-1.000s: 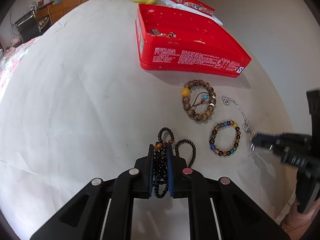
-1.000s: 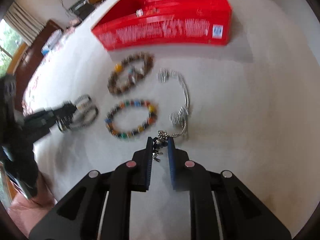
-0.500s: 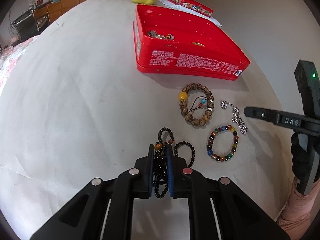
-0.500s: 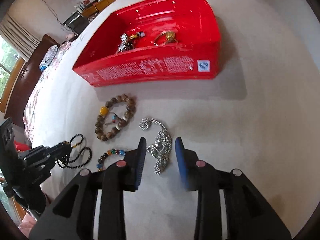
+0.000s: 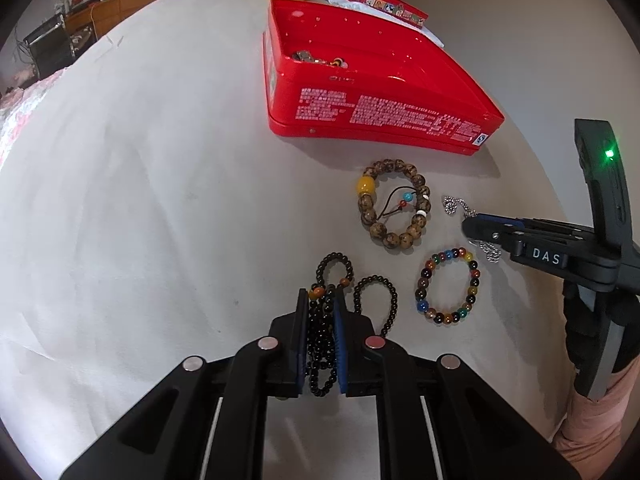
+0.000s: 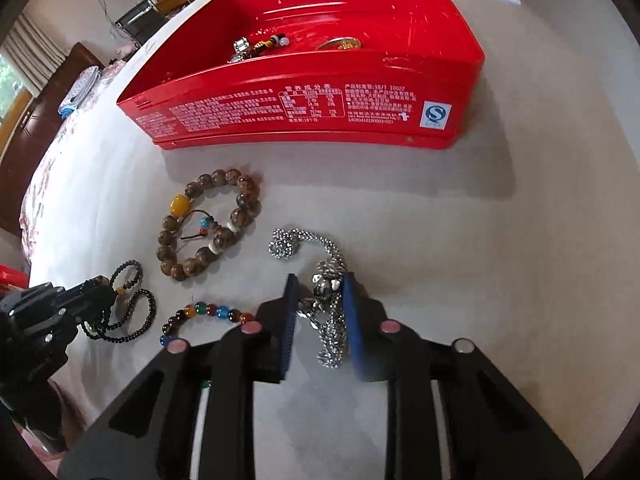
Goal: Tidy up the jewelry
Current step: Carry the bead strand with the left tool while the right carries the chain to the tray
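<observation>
Right wrist view alone shows right claw (image 6: 320, 300) just closing around silver chain (image 6: 330, 280); left claw (image 5: 322, 312) grips black beads (image 5: 320, 336).

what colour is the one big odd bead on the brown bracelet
Yellow bead, clearest in the right wrist view.

Each wrist camera looks steeply down along its gripper, close above the white bed. The left view faces right-forward, the right view left-forward. Both share the red tin (image 5: 384, 116) (image 6: 304, 112) and the bracelets.

Left of beads: bare white cloth-covered table (image 5: 140, 200), wide open.
Ahead: open red rectangular tin box (image 5: 376, 116) blocks the far side.
Between grippers: brown wooden-bead bracelet (image 5: 394, 210) and multicoloured glass-bead bracelet (image 5: 448, 284) lie close together.
Right edge: unobstructed strip.
</observation>
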